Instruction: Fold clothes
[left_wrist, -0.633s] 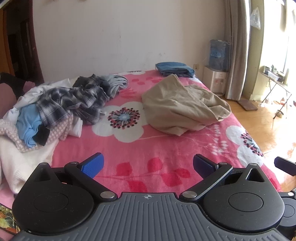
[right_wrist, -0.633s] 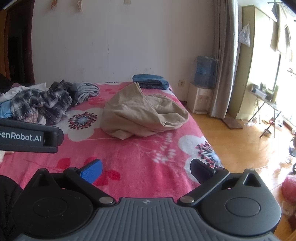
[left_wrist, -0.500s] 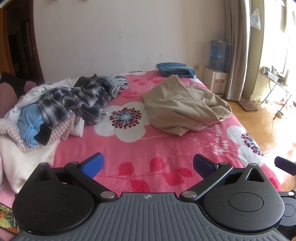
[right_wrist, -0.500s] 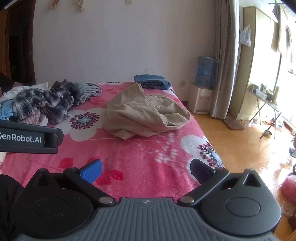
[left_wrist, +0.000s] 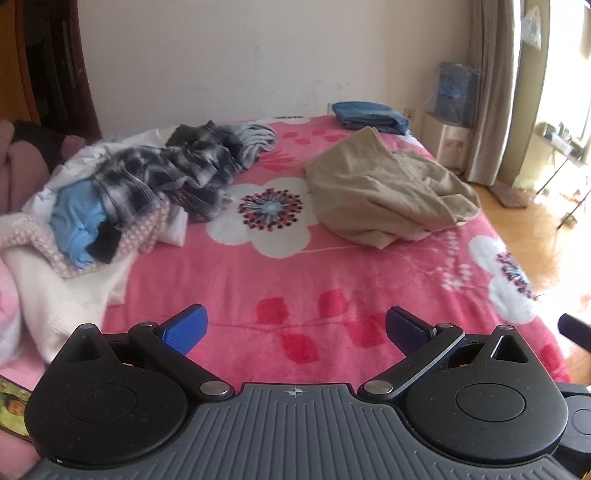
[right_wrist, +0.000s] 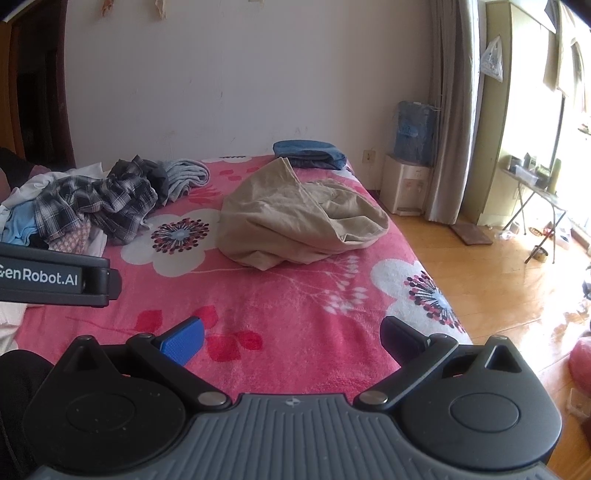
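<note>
Pink blanket (left_wrist: 295, 280) with big white flowers covers the bed in front of me. My left tongs (left_wrist: 296, 329) are spread wide with nothing between the blue pads, and they hang over the near edge of the blanket. My right tongs (right_wrist: 291, 338) are spread wide too, and they grasp nothing. The tan clothing (left_wrist: 384, 192) lies crumpled in the middle of the bed, well apart from both tongs. It is so bunched up that I cannot tell what kind of clothing it is. On the left side sits a messy pile of clothes (left_wrist: 122, 192) with a checked shirt (left_wrist: 166, 173) on top and something light blue (left_wrist: 75, 221) tucked under it. The pile is cut off by the picture edge. A folded blue stack (left_wrist: 369, 117) rests at the far end of the bed, near the wall. The left wrist picture is a little blurry. In the right wrist view, a black bar with white letters (right_wrist: 55, 276) covers part of the pile.
</note>
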